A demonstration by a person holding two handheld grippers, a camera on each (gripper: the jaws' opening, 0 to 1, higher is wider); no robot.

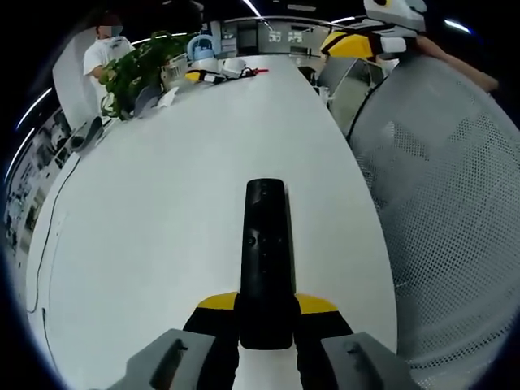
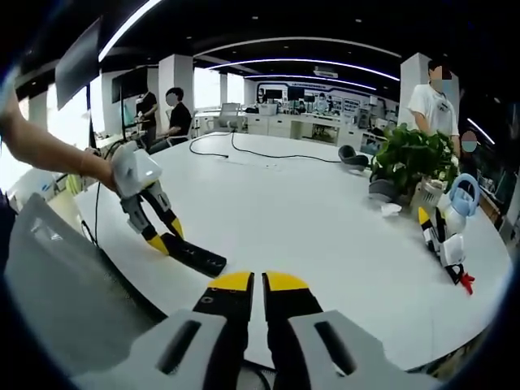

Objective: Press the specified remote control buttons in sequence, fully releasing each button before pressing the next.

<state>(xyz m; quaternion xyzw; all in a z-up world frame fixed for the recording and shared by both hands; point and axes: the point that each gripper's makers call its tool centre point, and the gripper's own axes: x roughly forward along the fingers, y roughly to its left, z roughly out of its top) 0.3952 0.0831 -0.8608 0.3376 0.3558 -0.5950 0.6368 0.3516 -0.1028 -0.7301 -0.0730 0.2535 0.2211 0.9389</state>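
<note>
left gripper (image 2: 166, 238) gripping remote (image 2: 197, 257), white table (image 2: 309, 219)

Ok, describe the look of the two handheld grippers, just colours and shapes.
The left gripper has grey moulded jaw arms, black in the middle section, ending in yellow tips. The right gripper matches it: grey arms with dark slots, black sections, and rounded yellow tips. In the right gripper view, the left gripper shows a white box-like body above its black and yellow jaws.
</note>
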